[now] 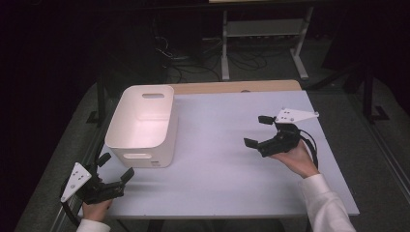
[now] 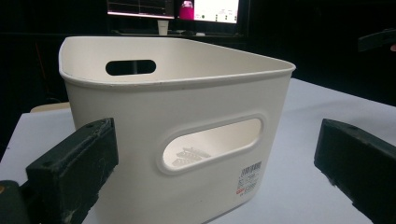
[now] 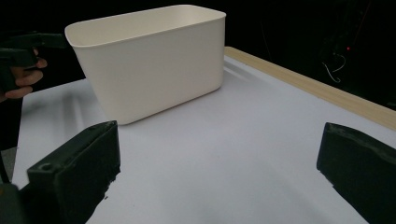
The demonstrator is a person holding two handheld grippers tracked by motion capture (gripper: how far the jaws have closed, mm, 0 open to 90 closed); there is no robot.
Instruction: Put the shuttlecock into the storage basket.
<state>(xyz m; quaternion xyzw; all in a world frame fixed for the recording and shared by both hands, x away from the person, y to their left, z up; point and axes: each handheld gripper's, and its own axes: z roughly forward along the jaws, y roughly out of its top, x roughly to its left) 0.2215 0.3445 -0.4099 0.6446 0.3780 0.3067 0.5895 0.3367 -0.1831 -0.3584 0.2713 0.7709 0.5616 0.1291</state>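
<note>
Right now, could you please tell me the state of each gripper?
Left gripper: open, holding nothing, facing the white bin.
Right gripper: open, holding nothing, above the table.

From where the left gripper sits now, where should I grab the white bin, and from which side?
Probably the near short wall of the white bin, at the rim above its handle slot. Bring the open left gripper in from the person's side, one jaw through the slot; the thin upright wall suits a pinch.

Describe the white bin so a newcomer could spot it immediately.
Start at the pale table and look to its left half. There stands the white bin, open-topped and rectangular, just ahead of the left tongs. It has oval handle cutouts at both ends and a small barcode sticker low on its near wall.
</note>
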